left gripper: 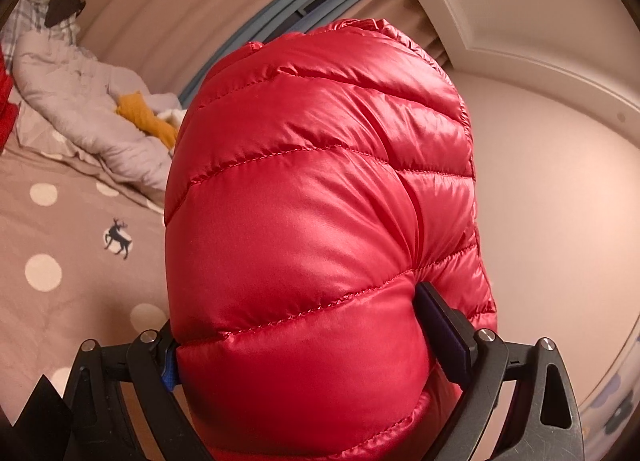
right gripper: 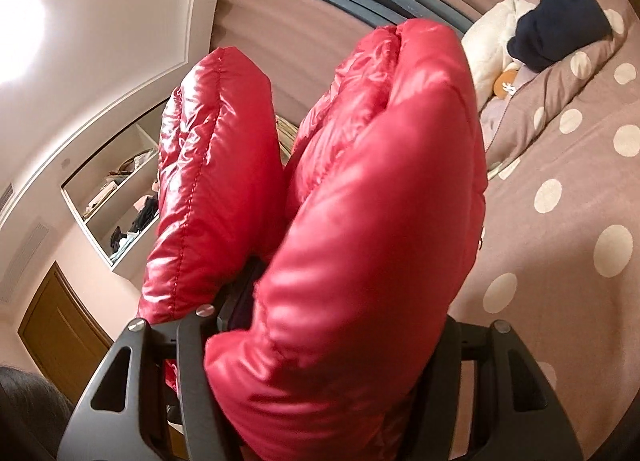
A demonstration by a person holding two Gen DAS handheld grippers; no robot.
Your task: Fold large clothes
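Jacket [left gripper: 320, 201] bulging forward between both sets of jaws, pinched by left gripper [left gripper: 296, 345] and right gripper [right gripper: 340, 325], held above bed [right gripper: 560, 261]; long axis pointing away from jaws, neither hand nearer.

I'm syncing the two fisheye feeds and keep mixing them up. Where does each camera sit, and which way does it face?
Left wrist view: sits behind the left tongs, looking along them at the red down jacket clamped between them; dotted bedspread to the left, wall to the right. Only the tongs show.
Right wrist view: sits behind the right tongs, rolled sideways, facing jacket folds; bedspread to the right, ceiling light and shelves to the left; dark hair at the lower left corner.
Shared: the jacket, bedspread, curtains.
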